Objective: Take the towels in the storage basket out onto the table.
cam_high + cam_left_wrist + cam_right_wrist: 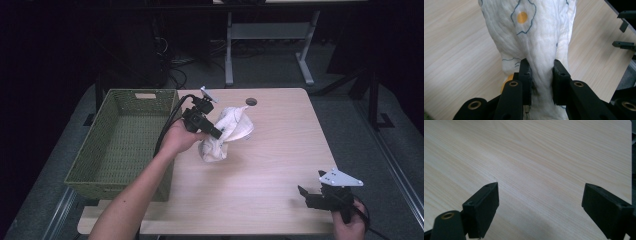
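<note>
A white cloth [227, 132] with a fried-egg print hangs bunched above the middle of the wooden table [270, 170]. My left gripper [218, 134] is shut on it. In the left gripper view the cloth [534, 37] is pinched between the two black jaws of that gripper [541, 75], and its lower end trails toward the table. My right gripper [306, 196] hovers near the table's front right corner, open, with nothing between its jaws. The right gripper view looks past this open gripper [540, 202] onto bare wood.
A green woven basket [120, 142] stands at the table's left side, beside my left forearm. A round cable hole [251, 101] sits near the table's far edge. Desk legs and cables stand on the dark floor beyond.
</note>
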A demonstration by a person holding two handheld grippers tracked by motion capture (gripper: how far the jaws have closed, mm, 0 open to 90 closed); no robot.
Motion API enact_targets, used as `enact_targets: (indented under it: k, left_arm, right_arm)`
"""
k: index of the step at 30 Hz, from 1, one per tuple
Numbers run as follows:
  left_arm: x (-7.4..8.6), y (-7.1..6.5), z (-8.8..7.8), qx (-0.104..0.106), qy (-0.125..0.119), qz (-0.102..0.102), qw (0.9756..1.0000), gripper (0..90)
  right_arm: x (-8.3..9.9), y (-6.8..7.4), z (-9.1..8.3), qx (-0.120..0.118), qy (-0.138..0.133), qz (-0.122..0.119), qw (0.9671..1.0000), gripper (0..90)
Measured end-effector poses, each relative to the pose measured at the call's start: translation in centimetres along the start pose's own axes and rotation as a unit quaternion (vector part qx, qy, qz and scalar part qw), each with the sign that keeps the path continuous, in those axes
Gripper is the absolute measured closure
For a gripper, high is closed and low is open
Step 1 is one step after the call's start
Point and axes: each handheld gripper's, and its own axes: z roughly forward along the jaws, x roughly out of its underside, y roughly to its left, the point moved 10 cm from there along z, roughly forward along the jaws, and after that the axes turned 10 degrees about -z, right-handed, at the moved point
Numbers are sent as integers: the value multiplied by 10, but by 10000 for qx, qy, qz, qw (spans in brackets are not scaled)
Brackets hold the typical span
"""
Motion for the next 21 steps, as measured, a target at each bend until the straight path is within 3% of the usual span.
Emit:
enact_targets:
  k: [7, 14, 21]
  left_arm:
    - [1, -4, 28, -28, 226, 38, 9997, 727]
    - [0, -6, 46, -25, 317, -8, 9995, 725]
    - [5, -8, 67, 75, 452, -60, 9989, 715]
  right_arm:
    - [0, 0, 0, -8, -8, 18, 10000, 139]
    - [-1, 1, 0, -8, -14, -6, 10000, 139]
    - [-1, 1, 0, -20, -10, -22, 10000, 139]
